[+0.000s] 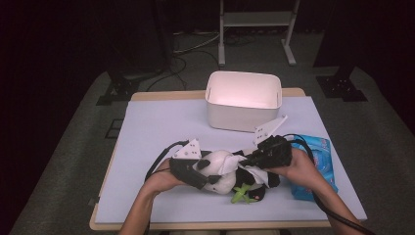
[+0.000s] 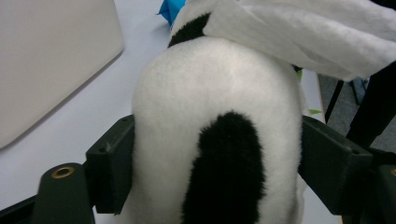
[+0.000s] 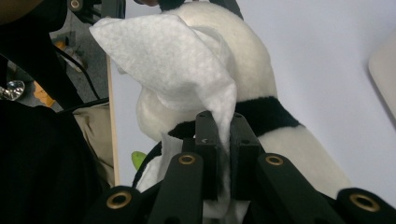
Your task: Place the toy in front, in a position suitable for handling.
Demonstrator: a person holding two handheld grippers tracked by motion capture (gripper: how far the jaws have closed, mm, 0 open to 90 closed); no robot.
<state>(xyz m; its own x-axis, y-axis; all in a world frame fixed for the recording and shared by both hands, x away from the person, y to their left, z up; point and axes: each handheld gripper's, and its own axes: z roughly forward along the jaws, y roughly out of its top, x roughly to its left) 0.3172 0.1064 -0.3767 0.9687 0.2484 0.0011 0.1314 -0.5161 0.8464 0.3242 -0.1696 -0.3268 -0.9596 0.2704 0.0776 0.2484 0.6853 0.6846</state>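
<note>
A black and white panda plush (image 1: pixel 222 182) lies near the table's front edge, with a green sprig (image 1: pixel 240 194) at its front. My left gripper (image 1: pixel 208 177) comes in from the left, and its jaws press on both sides of the plush's round white head (image 2: pixel 219 93). My right gripper (image 1: pixel 254 159) reaches in from the right, shut on a white wipe (image 3: pixel 177 60). The wipe drapes over the top of the plush (image 3: pixel 261 60) and also shows above the head as a white wipe (image 2: pixel 303 32) in the left gripper view.
A white bin (image 1: pixel 243 117) stands at the back middle of the pale blue mat (image 1: pixel 156 127). A blue wipes packet (image 1: pixel 318 147) lies at the right, under the person's right hand. The table's front edge runs just below the plush.
</note>
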